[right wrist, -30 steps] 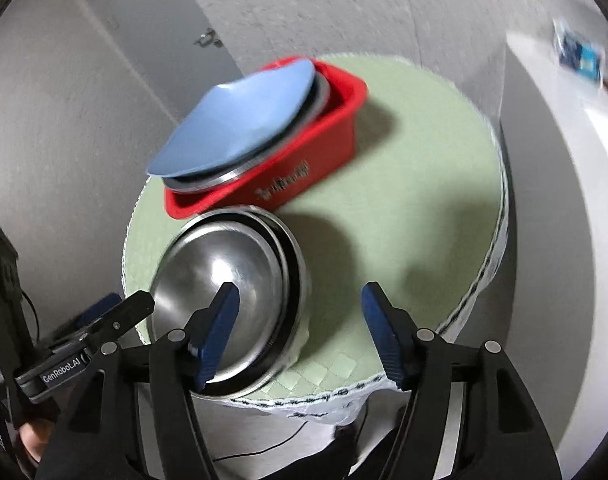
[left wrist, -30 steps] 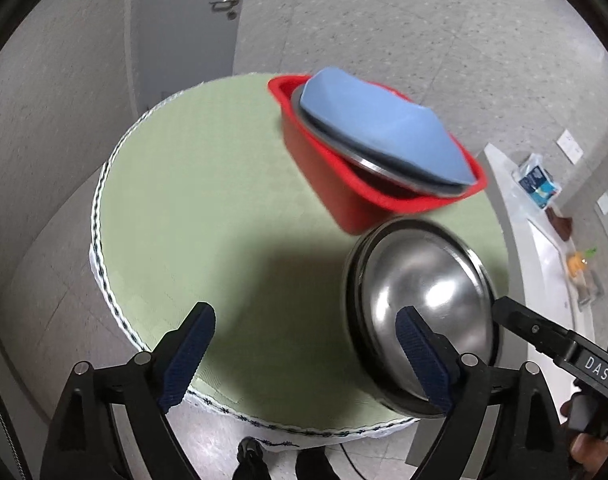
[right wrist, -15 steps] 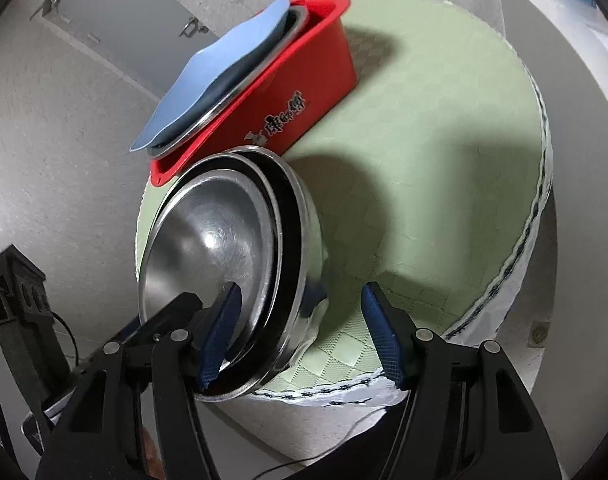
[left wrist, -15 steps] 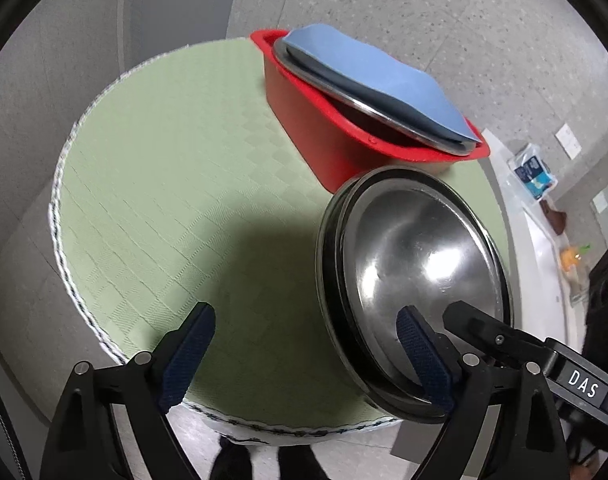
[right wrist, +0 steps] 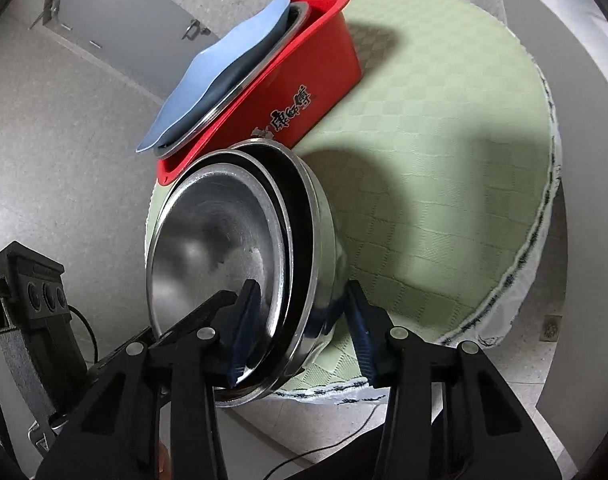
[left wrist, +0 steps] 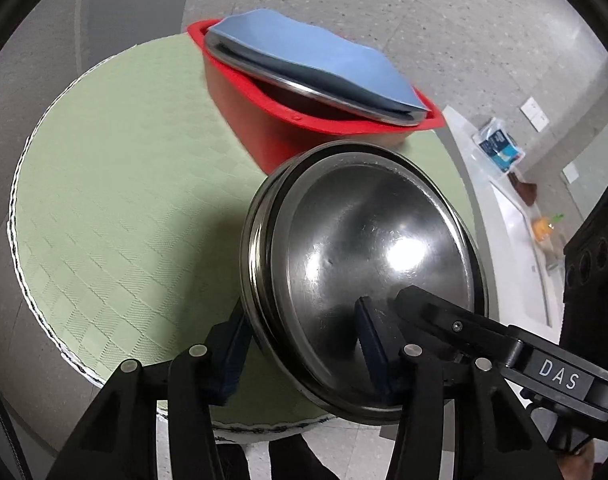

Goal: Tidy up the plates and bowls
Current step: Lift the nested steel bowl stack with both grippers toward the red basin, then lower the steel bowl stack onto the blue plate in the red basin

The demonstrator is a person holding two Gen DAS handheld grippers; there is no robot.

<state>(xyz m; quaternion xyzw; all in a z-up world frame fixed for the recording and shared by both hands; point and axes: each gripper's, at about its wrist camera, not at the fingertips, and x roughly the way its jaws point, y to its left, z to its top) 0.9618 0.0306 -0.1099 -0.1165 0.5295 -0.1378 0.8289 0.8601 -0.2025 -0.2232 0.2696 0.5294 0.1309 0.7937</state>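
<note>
Left wrist view first: we have the stack of steel bowls point(left wrist: 367, 264) tipped up on edge near the front rim of the round green surface point(left wrist: 124, 184), and our left gripper point(left wrist: 300, 340) is closing on it. One finger sits outside the rim on the left, the other lies against the shiny inner face, so the bowl wall is between them; whether the pads are already pressing, we cannot quite tell.

Over in the right wrist view, our right gripper point(right wrist: 300, 324) is doing the same from the other side. Its fingers are closing too, one inside the innermost bowl, one down against the outer wall of the stack of steel bowls point(right wrist: 232, 264). Three nested rims show there, leaning away from the surface point(right wrist: 443, 160).

Behind the bowls stands the red tub point(left wrist: 272, 116), just beside them, nearly touching. A steel plate and a blue plate point(left wrist: 315, 52) lie slanted across its top, not seated inside.

So we judge this the pick-up step: both grippers taking hold of the bowl stack at once. Next we'd want both grips firm before any lift, because nested steel is slick and the inner bowls could slide out of the outer one. Then a level, matched rise of both hands, keeping the stack from tipping off the near edge or knocking the tub.
</note>
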